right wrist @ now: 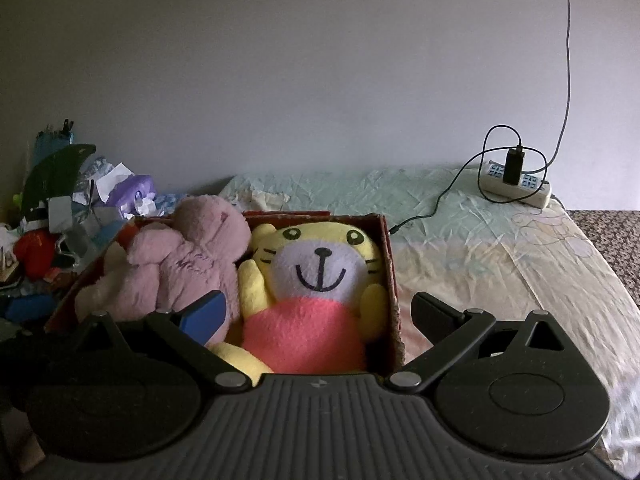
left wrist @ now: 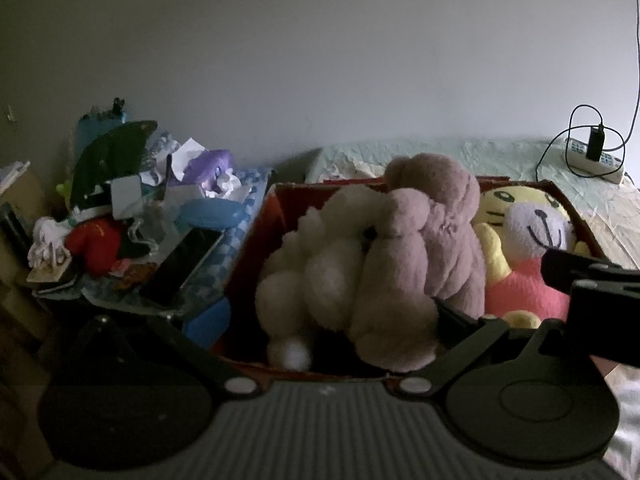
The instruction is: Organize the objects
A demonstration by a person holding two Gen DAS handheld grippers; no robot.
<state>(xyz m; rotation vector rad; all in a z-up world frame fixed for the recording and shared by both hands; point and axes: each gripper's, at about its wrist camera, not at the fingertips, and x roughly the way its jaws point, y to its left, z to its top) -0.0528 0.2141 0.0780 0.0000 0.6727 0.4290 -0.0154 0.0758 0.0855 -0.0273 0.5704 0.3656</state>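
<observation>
A red cardboard box (left wrist: 276,216) on the bed holds three plush toys. A cream plush (left wrist: 320,276) lies at its left, a mauve plush (left wrist: 436,224) in the middle, and a yellow tiger plush (left wrist: 528,236) with a pink body at the right. My left gripper (left wrist: 328,316) is open just in front of the cream plush, gripping nothing. In the right wrist view the tiger plush (right wrist: 316,268) faces up beside the mauve plush (right wrist: 188,264). My right gripper (right wrist: 316,314) is open over the tiger's pink belly, its right finger outside the box wall (right wrist: 394,280).
A cluttered pile (left wrist: 132,208) sits left of the box, with a dark phone (left wrist: 180,268), a red toy (left wrist: 94,246) and a purple toy (left wrist: 212,168). A power strip (right wrist: 516,184) with a charger and cables lies on the crumpled bedsheet (right wrist: 480,264) at the back right.
</observation>
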